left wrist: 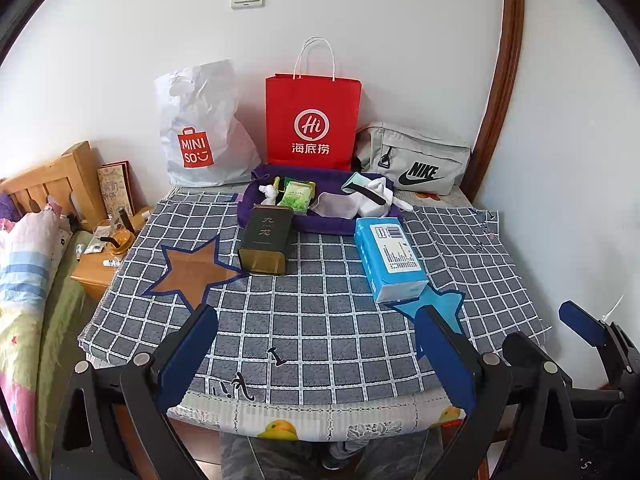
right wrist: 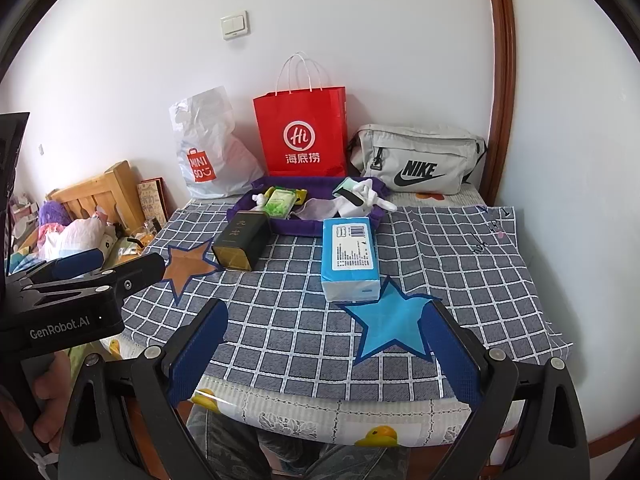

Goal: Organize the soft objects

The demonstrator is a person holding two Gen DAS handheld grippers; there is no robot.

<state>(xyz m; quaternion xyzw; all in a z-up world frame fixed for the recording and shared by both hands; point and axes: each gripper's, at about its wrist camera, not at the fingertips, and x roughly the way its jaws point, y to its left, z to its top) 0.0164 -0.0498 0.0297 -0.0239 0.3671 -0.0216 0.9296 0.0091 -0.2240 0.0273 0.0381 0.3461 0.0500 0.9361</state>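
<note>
A blue and white tissue pack (left wrist: pixel 390 258) (right wrist: pixel 351 258) lies on the checked cloth, just beyond a blue star patch (right wrist: pixel 390 330). A dark tea tin (left wrist: pixel 266 240) (right wrist: pixel 241 245) lies left of it. Behind them a purple cloth tray (left wrist: pixel 256 210) (right wrist: pixel 240 210) holds a green packet (left wrist: pixel 297 196) (right wrist: pixel 279 201), a small white toy (left wrist: pixel 269 194), white socks (left wrist: pixel 374 196) (right wrist: pixel 360 198) and a pale cloth (left wrist: pixel 334 205). My left gripper (left wrist: pixel 316 344) is open and empty over the near edge of the cloth. My right gripper (right wrist: pixel 324 340) is open and empty, near the blue star.
A white Miniso bag (left wrist: pixel 200 128) (right wrist: pixel 204 148), a red paper bag (left wrist: pixel 313 120) (right wrist: pixel 302 132) and a grey Nike bag (left wrist: pixel 416 160) (right wrist: pixel 416 158) stand against the back wall. A wooden nightstand (left wrist: pixel 100 256) and a bed (left wrist: pixel 24 264) are at the left. An orange star patch (left wrist: pixel 192 272) marks the cloth.
</note>
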